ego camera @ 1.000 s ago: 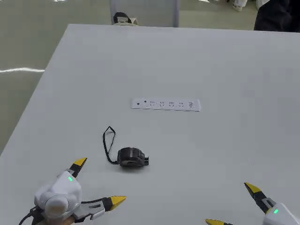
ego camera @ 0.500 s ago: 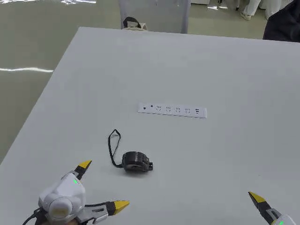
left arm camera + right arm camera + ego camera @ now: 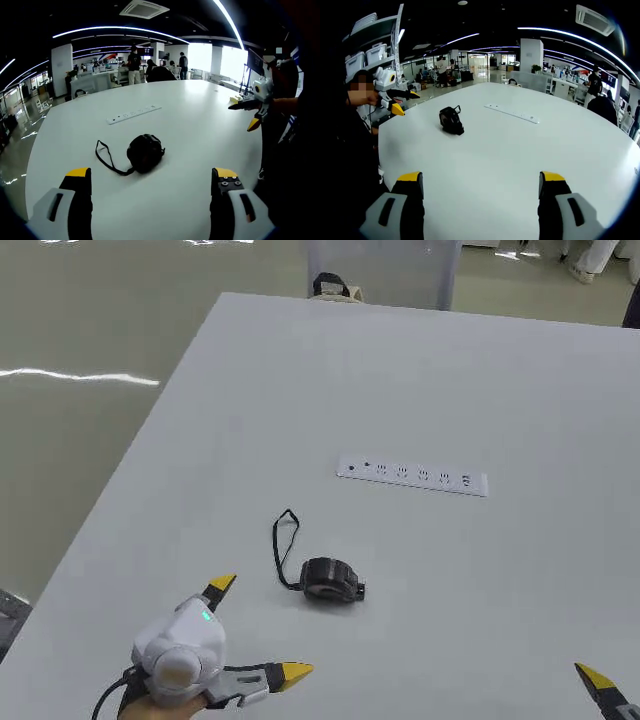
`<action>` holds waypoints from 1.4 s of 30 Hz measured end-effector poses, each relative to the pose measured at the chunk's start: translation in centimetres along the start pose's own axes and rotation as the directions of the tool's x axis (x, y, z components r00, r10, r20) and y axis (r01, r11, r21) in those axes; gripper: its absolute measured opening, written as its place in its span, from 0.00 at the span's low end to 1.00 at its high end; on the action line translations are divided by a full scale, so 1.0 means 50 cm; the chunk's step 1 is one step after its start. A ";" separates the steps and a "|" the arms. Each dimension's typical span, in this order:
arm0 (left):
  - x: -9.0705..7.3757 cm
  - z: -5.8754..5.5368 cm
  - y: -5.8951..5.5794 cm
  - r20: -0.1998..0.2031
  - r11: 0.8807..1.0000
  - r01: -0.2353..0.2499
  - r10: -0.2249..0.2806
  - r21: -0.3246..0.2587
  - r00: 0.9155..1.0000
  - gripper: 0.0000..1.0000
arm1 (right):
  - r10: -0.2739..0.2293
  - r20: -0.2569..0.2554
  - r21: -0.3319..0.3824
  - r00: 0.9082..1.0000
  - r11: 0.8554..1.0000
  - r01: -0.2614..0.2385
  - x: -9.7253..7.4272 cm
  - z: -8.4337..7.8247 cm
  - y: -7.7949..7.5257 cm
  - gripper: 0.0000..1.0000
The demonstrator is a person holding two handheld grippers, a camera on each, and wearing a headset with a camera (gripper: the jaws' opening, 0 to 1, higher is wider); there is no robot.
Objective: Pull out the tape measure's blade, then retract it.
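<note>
A small black tape measure (image 3: pixel 330 580) lies on the white table (image 3: pixel 420 370), its blade in and its black wrist strap (image 3: pixel 284 541) looped to its left. My left gripper (image 3: pixel 260 628) hovers open just short of it, near the front left. In the left gripper view the tape measure (image 3: pixel 145 152) sits ahead of the left gripper (image 3: pixel 152 174), between the lines of its spread jaws. My right gripper (image 3: pixel 600 687) is at the bottom right corner, far from the case. The right gripper (image 3: pixel 481 177) is open and holds nothing, and the tape measure (image 3: pixel 451 120) lies far ahead to its left.
A white power strip (image 3: pixel 412 476) lies flat on the table beyond the tape measure. The table's left edge (image 3: pixel 130 470) drops to a shiny floor. A grey chair (image 3: pixel 380 270) stands at the far end. People and desks fill the office background.
The head camera has swung left, so everything sits further right in the picture. The tape measure has not moved. The right gripper has sunk lower towards the near edge.
</note>
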State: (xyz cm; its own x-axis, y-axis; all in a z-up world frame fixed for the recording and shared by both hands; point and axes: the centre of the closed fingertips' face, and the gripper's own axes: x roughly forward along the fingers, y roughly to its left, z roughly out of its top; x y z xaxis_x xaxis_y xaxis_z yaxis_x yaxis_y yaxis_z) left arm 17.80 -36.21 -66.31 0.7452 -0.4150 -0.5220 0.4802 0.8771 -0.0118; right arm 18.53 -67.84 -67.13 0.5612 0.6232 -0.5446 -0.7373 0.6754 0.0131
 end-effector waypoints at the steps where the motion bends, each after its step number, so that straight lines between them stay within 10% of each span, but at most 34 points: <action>1: -0.001 0.001 0.000 0.001 1.000 -0.001 0.001 -0.001 1.000 0.99 | 0.001 -0.002 -0.001 1.000 1.000 -0.001 0.001 0.000 0.000 0.98; 33: -0.004 -0.004 0.001 0.003 1.000 -0.003 0.003 0.007 1.000 0.99 | 0.009 0.000 -0.014 1.000 1.000 -0.009 0.005 0.002 0.004 0.98; 42: -0.006 -0.006 -0.001 -0.012 1.000 0.002 -0.002 0.022 1.000 0.99 | 0.076 -0.008 -0.066 0.997 0.995 -0.077 0.014 0.003 0.022 0.93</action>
State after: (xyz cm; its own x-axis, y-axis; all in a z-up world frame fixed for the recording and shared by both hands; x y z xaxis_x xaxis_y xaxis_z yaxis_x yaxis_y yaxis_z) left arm 17.41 -36.03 -66.40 0.7387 -0.4138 -0.5321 0.4918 0.8707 0.0056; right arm 18.20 -66.60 -67.38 0.5005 0.6697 -0.5486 -0.8013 0.5982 -0.0007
